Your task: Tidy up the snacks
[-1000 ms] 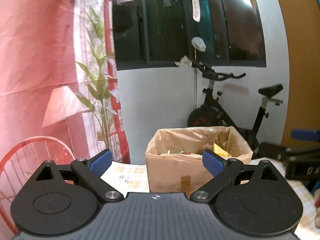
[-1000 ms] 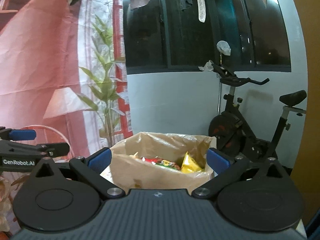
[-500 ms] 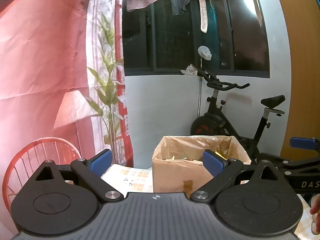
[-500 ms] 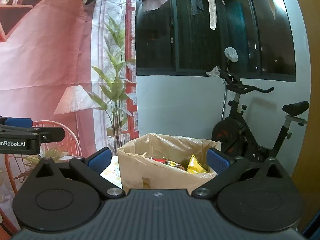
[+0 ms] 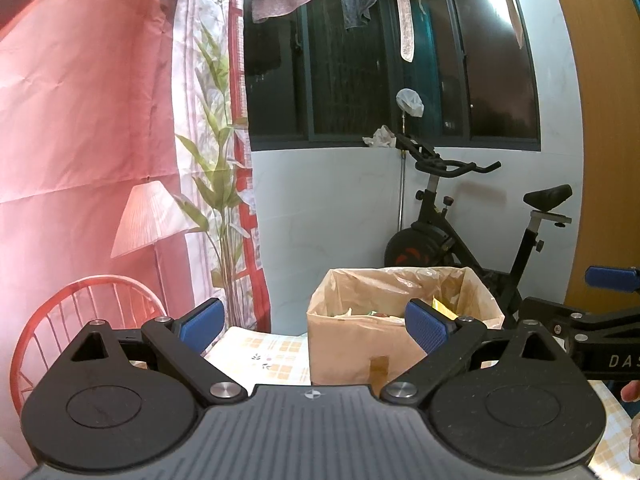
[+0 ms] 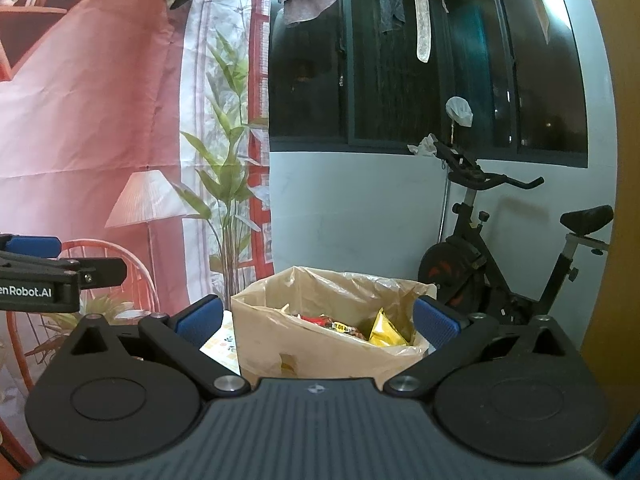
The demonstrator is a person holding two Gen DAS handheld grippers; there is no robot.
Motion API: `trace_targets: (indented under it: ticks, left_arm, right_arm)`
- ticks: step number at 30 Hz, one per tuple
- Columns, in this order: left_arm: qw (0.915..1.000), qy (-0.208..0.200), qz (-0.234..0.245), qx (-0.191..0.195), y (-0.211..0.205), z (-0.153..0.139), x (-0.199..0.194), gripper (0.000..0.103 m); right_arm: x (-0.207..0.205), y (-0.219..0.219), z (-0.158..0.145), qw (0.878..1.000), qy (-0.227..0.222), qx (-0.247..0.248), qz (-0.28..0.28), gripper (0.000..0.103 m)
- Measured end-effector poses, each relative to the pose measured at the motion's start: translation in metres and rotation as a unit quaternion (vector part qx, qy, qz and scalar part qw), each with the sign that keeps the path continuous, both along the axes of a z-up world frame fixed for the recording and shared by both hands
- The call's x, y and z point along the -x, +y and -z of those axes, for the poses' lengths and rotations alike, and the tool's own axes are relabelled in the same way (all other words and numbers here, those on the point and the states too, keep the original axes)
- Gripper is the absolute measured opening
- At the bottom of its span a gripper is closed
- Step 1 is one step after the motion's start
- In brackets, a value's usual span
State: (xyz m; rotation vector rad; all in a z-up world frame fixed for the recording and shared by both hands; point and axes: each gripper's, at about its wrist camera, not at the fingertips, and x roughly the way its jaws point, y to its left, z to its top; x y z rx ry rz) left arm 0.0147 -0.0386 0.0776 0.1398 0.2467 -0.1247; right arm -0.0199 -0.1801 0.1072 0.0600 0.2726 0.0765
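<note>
The left gripper [image 5: 312, 322] has its fingers [image 5: 200, 319] spread wide with nothing between them, blue ribbed pads facing inward. The cardboard box [image 5: 360, 354] stands ahead of it on the desk [image 5: 264, 354], beyond the fingertips and not touched; it shows in the right half of the gap, and the right pad overlaps its front wall in this view. The desk wears a pale checked cloth with small flower prints. The box is plain brown card with a strip of tape down its front and a crinkled, translucent plastic liner rising above the rim. At the far right of this view the other tool's blue pad and black frame show, with fingertips of a hand [image 5: 632, 392] at the edge.

The right gripper [image 6: 318, 322] is likewise wide open and holds nothing. Here the box [image 6: 320, 350] fills the gap between the two pads, its near corner turned toward the camera — still ahead of the fingertips, not gripped. Inside lie snacks [image 6: 336, 325]: a glossy red packet and, to its right, a bright yellow packet [image 6: 384, 332] standing on edge against the liner. Left of the box in this view the left tool's black arm juts in, with white lettering.

Behind the desk hangs a pink printed backdrop [image 5: 80, 120], and right of it stands a black exercise bike [image 6: 500, 264] against a white wall
</note>
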Motion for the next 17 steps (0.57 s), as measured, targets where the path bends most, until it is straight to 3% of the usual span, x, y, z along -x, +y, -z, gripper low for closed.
trace_targets:
  ticks: [17]
  left_arm:
    - [1.0000,0.004,-0.004,0.007,0.0048,-0.0003,-0.0013,0.098]
  right_arm:
    - [0.0000,-0.0014,0.0022,1.000,0.008,-0.002,0.001,0.103]
